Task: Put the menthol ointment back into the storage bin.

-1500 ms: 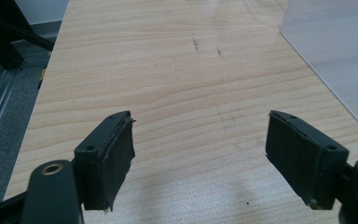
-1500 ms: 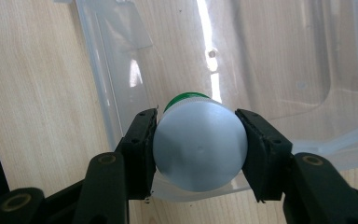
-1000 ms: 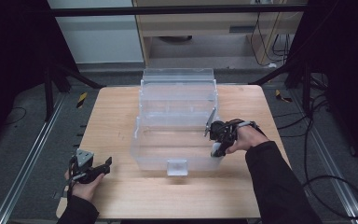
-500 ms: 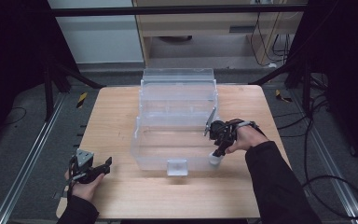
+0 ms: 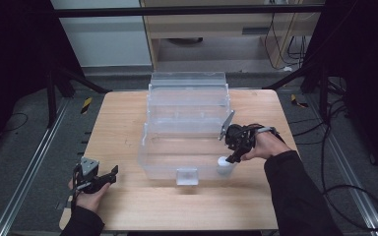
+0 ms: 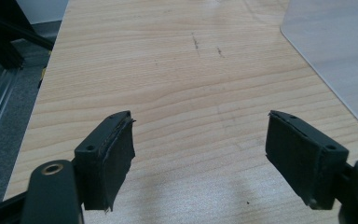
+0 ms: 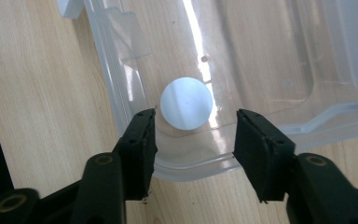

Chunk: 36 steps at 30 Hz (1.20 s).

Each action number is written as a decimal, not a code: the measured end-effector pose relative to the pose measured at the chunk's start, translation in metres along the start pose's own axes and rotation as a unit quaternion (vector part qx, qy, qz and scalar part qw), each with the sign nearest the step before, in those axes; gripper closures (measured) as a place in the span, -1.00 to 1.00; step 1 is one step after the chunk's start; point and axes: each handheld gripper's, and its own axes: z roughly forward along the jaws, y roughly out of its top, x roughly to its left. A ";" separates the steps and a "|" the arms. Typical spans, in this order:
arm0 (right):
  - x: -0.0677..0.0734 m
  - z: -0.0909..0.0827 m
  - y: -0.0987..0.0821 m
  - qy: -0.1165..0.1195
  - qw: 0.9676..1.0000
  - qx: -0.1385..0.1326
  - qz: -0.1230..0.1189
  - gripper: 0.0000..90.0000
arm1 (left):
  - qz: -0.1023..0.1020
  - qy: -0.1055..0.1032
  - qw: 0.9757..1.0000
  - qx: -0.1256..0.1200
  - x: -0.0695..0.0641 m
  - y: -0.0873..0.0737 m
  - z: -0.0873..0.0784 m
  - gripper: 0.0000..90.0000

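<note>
My left gripper [image 5: 109,175] rests low near the table's [image 5: 128,113] left front corner, jaws wide, holding nothing. My right gripper [image 7: 193,135] points down over the clear bin's [image 5: 187,118] front right corner; its jaws have just been opening, clear of the white round container [image 7: 187,103] standing inside.

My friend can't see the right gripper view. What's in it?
A white round object sits in a corner of a clear plastic bin, just beyond the right hand-held gripper. Its jaws have just been opening and hold nothing. The bin stands on a wooden table.
</note>
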 end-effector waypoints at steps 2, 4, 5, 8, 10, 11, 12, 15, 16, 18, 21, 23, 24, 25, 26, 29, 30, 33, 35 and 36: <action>0.002 -0.004 -0.002 -0.009 1.000 -0.008 0.005 -0.02 | 0.000 0.000 1.000 0.000 0.000 0.000 0.000 -0.49; 0.003 -0.007 -0.003 -0.016 1.000 -0.015 0.009 -0.09 | 0.000 0.000 1.000 0.000 0.000 0.000 0.000 -0.50; 0.004 -0.009 -0.004 -0.023 0.999 -0.024 0.011 -0.12 | 0.000 0.000 1.000 0.000 0.000 0.000 0.000 -0.50; 0.010 -0.019 -0.012 -0.043 0.997 -0.060 0.030 -0.34 | -0.001 0.000 1.000 0.000 0.000 0.000 0.000 -0.50; 0.013 -0.023 -0.019 -0.056 0.994 -0.080 0.044 -0.49 | 0.000 0.000 1.000 0.000 0.000 0.000 0.000 -0.50; 0.014 -0.024 -0.023 -0.062 0.993 -0.089 0.049 -0.50 | 0.000 0.000 1.000 0.001 0.000 0.000 0.000 -0.50; 0.014 -0.024 -0.023 -0.062 0.993 -0.089 0.049 -0.50 | 0.000 0.000 1.000 0.001 0.000 0.000 0.000 -0.50; 0.018 -0.026 -0.041 -0.089 0.984 -0.131 0.080 -0.61 | 0.001 0.001 1.000 0.002 0.000 0.000 0.000 -0.50; 0.018 -0.026 -0.041 -0.089 0.984 -0.131 0.080 -0.61 | 0.001 0.001 1.000 0.002 0.000 0.000 0.000 -0.50; 0.021 -0.026 -0.050 -0.100 0.978 -0.155 0.099 -0.64 | 0.001 0.000 1.000 0.002 -0.001 0.000 0.000 -0.50; 0.026 -0.024 -0.069 -0.133 0.960 -0.207 0.134 -0.70 | 0.002 0.000 1.000 0.002 -0.002 0.000 0.000 -0.50; 0.027 -0.022 -0.074 -0.142 0.956 -0.214 0.140 -0.70 | 0.002 -0.001 1.000 0.003 -0.002 0.000 0.000 -0.50; 0.029 -0.019 -0.083 -0.150 0.948 -0.231 0.160 -0.70 | 0.003 -0.001 1.000 0.004 -0.002 0.000 0.000 -0.50; 0.030 -0.017 -0.087 -0.153 0.945 -0.238 0.165 -0.69 | 0.003 -0.001 1.000 0.004 -0.002 0.000 0.000 -0.49; 0.031 -0.015 -0.090 -0.152 0.942 -0.246 0.173 -0.69 | 0.003 -0.001 1.000 0.004 -0.002 0.000 0.000 -0.49; 0.035 -0.007 -0.101 -0.162 0.931 -0.264 0.194 -0.69 | 0.002 -0.001 1.000 0.004 -0.002 -0.001 0.000 -0.49; 0.035 -0.007 -0.101 -0.162 0.931 -0.264 0.194 -0.69 | 0.002 -0.001 1.000 0.004 -0.002 -0.001 0.000 -0.49; 0.038 0.001 -0.112 -0.174 0.919 -0.281 0.217 -0.69 | 0.001 -0.001 1.000 0.004 -0.002 -0.001 0.000 -0.49; 0.038 0.007 -0.120 -0.172 0.916 -0.281 0.231 -0.69 | 0.001 -0.001 1.000 0.005 -0.002 -0.001 0.001 -0.48; 0.038 0.012 -0.127 -0.176 0.912 -0.280 0.242 -0.69 | 0.001 -0.002 1.000 0.005 -0.002 -0.001 0.001 -0.46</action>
